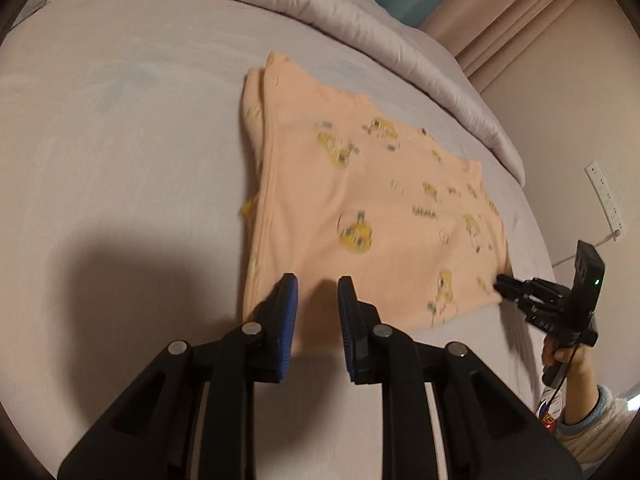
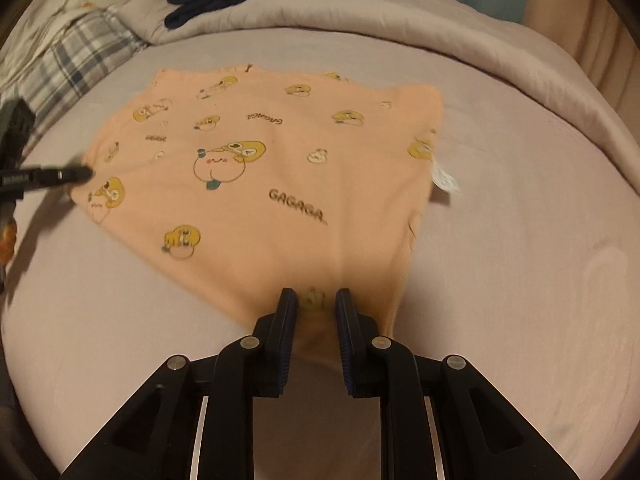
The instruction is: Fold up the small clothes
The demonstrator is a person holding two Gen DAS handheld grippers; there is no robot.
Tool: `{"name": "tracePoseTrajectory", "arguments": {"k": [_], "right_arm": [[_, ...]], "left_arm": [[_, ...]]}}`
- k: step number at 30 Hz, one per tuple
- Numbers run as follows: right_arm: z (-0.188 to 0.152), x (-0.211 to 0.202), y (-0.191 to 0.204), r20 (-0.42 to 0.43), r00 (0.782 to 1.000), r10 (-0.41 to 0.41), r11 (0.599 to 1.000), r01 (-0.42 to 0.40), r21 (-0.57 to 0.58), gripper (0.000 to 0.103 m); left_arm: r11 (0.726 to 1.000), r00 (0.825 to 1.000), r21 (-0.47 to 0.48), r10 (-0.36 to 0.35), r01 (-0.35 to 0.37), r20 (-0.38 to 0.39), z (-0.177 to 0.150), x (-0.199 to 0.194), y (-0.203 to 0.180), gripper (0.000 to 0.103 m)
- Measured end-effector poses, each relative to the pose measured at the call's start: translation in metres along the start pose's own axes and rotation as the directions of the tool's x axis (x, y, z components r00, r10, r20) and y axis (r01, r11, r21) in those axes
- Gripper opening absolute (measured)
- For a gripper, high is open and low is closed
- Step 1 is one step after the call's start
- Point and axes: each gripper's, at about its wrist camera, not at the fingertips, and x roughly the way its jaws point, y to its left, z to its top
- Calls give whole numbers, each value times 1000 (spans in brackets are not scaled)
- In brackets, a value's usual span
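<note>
Both grippers sit at the near edge of the peach printed garment [image 2: 280, 168], which lies flat on the grey bed sheet [image 2: 520, 260]. Right gripper [image 2: 316, 300] pinches a fabric corner; left gripper [image 1: 317, 286] is spread, fabric between its fingers, ungripped.

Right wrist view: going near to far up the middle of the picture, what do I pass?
right gripper pinching the near corner → peach printed garment spread on the sheet → rolled grey duvet → dark blue clothes on it, towards the left.
</note>
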Motion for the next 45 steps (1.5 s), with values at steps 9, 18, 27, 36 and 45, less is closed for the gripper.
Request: {"name": "tracePoseTrajectory", "arguments": {"k": [9, 18, 27, 36, 45], "right_arm": [[-15, -31, 7, 16, 999, 51, 994, -52, 99, 32], [-29, -70, 34, 134, 985, 110, 985, -126, 118, 41], [-34, -99, 55, 213, 967, 142, 979, -169, 111, 67], [-36, -108, 68, 246, 951, 189, 969, -221, 108, 79], [-33, -113, 81, 267, 942, 204, 967, -236, 93, 81]], "left_arm": [[988, 985, 30, 145, -148, 96, -31, -42, -39, 70], [979, 968, 64, 179, -193, 175, -57, -82, -69, 74], [976, 952, 62, 186, -207, 242, -74, -114, -94, 92], [963, 928, 77, 224, -257, 297, -89, -136, -113, 102], [964, 918, 58, 226, -258, 327, -94, -149, -116, 102]]}}
